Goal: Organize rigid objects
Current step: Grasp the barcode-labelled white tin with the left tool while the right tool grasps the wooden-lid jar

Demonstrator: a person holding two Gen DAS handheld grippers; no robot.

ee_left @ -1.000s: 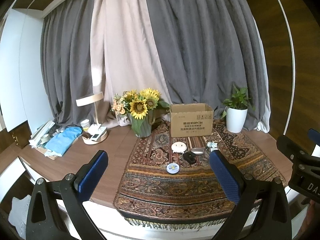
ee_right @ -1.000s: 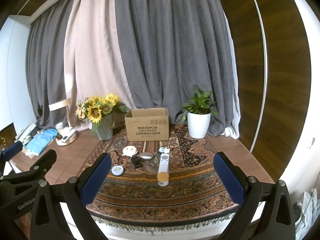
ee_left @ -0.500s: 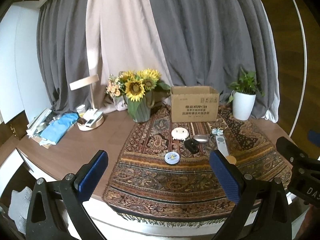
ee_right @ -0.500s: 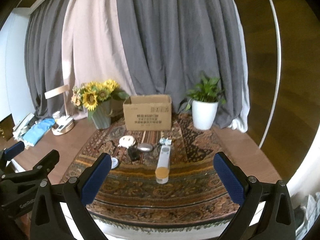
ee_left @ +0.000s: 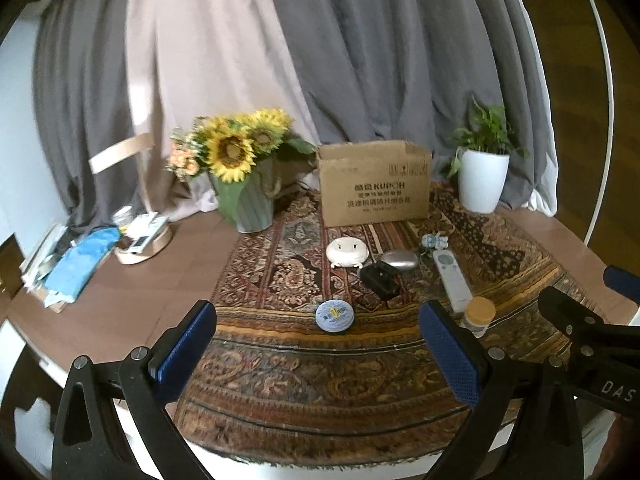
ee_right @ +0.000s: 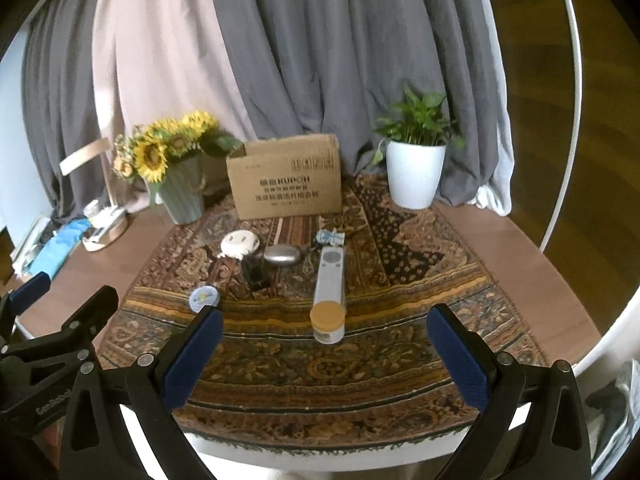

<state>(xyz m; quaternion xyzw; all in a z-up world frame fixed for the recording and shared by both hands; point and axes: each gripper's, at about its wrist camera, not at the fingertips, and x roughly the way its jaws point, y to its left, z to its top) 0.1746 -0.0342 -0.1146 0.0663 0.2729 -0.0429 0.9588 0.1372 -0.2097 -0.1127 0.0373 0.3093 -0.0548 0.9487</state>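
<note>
Several small rigid items lie on a patterned rug [ee_left: 320, 380] before an open cardboard box [ee_left: 374, 188]: a white round device [ee_left: 346, 251], a silver oval case [ee_left: 399, 260], a black gadget [ee_left: 379, 280], a round blue tin [ee_left: 334, 316], a white remote [ee_left: 452, 280], a small jar with a tan lid [ee_left: 478, 315] and a tiny blue-white figurine [ee_left: 435, 241]. My left gripper [ee_left: 320, 352] is open above the rug's near part, short of the tin. My right gripper [ee_right: 326, 358] is open, with the jar [ee_right: 328, 320] just ahead, the remote [ee_right: 330, 276] behind it and the box [ee_right: 286, 178] at the back.
A sunflower vase [ee_left: 246, 196] stands left of the box and a white potted plant [ee_left: 482, 180] to its right. On the bare wood at the left are a lamp base with clutter [ee_left: 142, 240] and a blue cloth [ee_left: 80, 260]. Curtains hang behind. The table's front edge [ee_right: 320, 452] is below my grippers.
Both grippers have moved forward and tilted down toward the table, so the rug and its items look larger and nearer. Both stay open and nothing on the rug has moved.
</note>
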